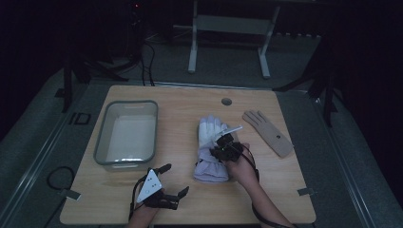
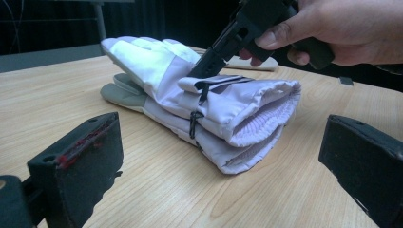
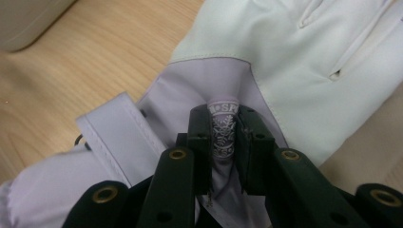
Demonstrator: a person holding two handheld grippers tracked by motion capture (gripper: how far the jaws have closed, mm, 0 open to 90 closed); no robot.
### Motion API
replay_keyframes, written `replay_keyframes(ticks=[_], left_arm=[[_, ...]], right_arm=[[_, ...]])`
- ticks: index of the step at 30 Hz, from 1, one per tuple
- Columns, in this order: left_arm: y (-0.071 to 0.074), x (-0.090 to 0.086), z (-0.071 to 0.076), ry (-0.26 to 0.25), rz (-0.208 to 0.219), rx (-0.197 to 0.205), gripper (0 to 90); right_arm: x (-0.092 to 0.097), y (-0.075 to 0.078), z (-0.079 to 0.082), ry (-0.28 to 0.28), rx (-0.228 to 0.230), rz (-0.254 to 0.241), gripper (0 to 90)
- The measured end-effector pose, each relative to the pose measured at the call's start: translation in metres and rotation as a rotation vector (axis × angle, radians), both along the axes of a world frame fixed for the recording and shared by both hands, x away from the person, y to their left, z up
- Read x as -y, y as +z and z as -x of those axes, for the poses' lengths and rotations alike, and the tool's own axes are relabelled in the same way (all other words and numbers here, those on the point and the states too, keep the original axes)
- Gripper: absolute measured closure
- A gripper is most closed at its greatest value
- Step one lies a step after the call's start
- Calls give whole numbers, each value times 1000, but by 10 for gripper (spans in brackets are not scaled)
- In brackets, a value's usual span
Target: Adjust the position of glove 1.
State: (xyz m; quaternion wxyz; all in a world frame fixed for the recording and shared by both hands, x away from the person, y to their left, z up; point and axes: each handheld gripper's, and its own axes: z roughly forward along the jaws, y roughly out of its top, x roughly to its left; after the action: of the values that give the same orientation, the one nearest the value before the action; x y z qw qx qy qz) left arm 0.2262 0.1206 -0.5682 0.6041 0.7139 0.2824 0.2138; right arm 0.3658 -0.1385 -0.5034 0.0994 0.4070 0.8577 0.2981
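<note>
1. Near the middle of the table (image 1: 190, 102), the pale padded glove (image 1: 210, 149) lies flat, cuff toward me and fingers pointing away.
2. I have the right gripper (image 3: 223, 142) down on its back, jaws narrow and pinching a fold of fabric with a small woven label (image 3: 222, 135); from the left gripper view the same gripper (image 2: 209, 64) meets the glove just above the wrist strap (image 2: 214, 85).
3. My left gripper (image 1: 173, 180) waits near the table's front edge, well apart from the glove, jaws wide with nothing between them.
4. A thin tan glove (image 1: 268, 132) lies flat to the right, untouched, and the clear bin (image 1: 100, 142) on the left holds nothing I can see.
5. By my reading, the grip is made but the glove is not lifted; if the bin is the goal, carrying both gloves over remains.
</note>
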Motion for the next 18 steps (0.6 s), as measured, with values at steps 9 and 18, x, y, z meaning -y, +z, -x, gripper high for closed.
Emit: replay_keyframes(ticks=[9,18], left_arm=[[0,1,0,11,-4,-2,9],[3,0,-2,64,-22,-36,9]], right_arm=[[-7,0,-4,63,13,1,749],[3,18,1,118,33,-72,411]])
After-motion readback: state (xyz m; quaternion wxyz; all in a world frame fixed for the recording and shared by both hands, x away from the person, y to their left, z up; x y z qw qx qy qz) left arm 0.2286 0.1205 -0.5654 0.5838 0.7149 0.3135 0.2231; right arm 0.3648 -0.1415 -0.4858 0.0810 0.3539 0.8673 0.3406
